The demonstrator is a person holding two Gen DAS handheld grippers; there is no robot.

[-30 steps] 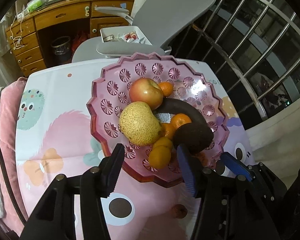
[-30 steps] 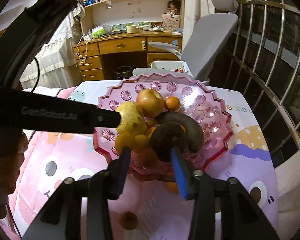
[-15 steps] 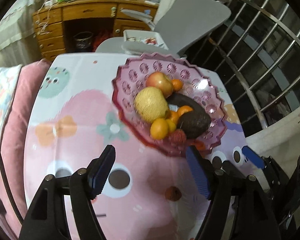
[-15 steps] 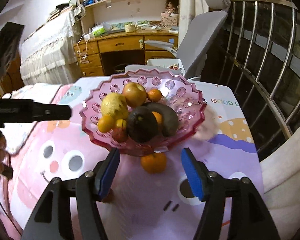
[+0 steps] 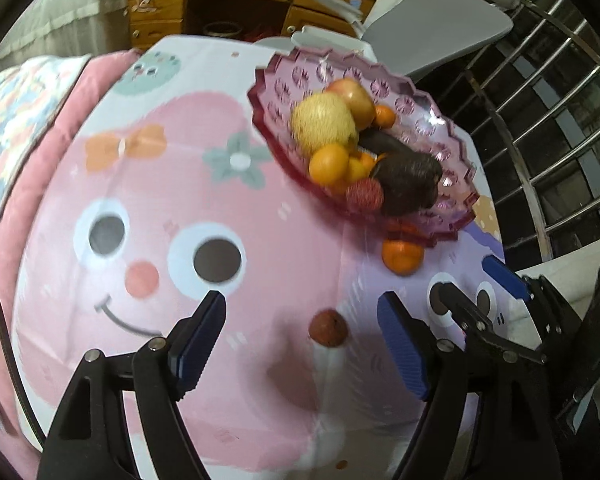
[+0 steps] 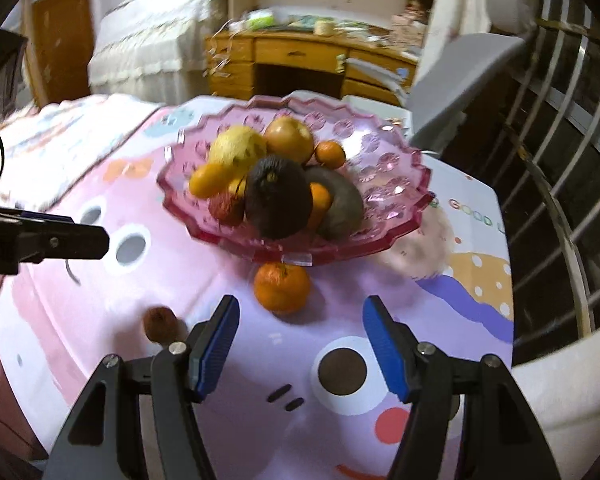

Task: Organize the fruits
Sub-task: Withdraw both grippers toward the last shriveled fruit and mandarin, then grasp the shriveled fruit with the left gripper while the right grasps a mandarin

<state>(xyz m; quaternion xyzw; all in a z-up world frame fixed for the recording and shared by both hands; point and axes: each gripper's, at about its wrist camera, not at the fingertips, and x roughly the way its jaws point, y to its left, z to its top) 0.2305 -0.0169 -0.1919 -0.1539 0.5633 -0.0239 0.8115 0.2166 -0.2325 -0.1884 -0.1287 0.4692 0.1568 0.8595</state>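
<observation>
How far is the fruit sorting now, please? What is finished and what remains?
Mostly done: the pink bowl already holds the pear, apple, avocados and small oranges. Nothing is in hand: the left gripper is opening and empty, the right gripper open and empty. Left: one orange and one small brown fruit lie on the cloth, outside the bowl.

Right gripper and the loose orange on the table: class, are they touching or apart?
Apart. The right wrist view shows the right gripper open, with bare tablecloth between its fingertips and the orange.
</observation>
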